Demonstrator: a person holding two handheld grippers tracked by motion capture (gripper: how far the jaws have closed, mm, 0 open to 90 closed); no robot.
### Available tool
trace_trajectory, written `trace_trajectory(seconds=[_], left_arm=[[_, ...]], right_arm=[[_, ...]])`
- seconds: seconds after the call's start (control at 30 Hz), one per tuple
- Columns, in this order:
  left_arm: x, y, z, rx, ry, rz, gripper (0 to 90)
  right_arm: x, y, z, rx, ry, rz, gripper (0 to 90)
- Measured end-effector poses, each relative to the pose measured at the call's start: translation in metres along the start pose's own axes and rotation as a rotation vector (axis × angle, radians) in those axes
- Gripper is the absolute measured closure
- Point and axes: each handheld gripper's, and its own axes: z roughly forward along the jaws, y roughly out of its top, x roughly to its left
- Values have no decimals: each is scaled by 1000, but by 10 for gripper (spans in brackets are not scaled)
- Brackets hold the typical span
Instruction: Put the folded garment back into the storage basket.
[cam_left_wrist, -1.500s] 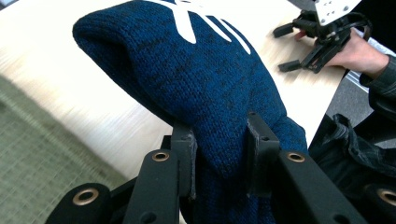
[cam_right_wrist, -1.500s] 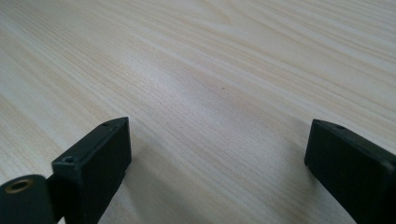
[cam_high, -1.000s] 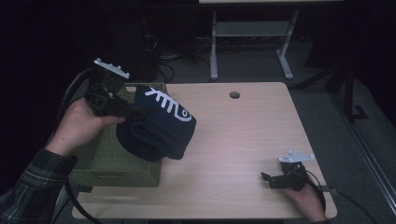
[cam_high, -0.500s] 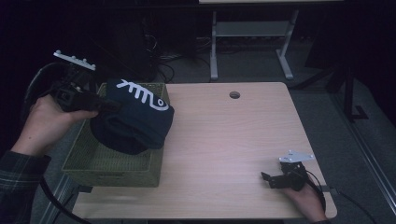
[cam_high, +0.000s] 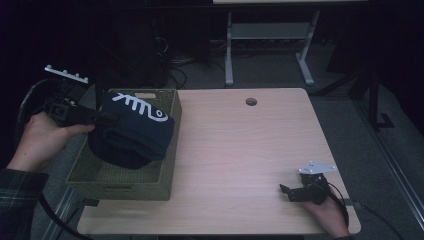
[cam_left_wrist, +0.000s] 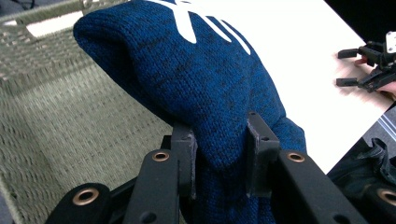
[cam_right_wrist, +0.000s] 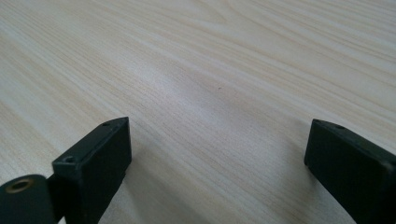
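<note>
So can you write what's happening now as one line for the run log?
left gripper: shut on dark blue knitted hat | hat: over green woven basket | right gripper: open, resting on wooden table

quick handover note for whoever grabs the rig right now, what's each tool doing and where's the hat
Left tool: shut on a fold of the blue knit hat, holding it over the green woven basket at the table's left edge.
Right tool: open, holding nothing, resting on the wooden table near its front right corner.
Done: hat gripped and brought above the basket.
Left: probably lower the hat fully inside, open the left tool and pull the hand clear.
</note>
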Motion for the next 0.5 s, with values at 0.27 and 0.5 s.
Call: trace_trajectory(seconds=[0.27,0.5], left_arm=[[20,-16,11,5,-6,-54,699],[34,-27,15,13,12,-89,699]], right_arm=[[0,0,0,0,0,1,69],[0,0,0,-1,0,0,69]])
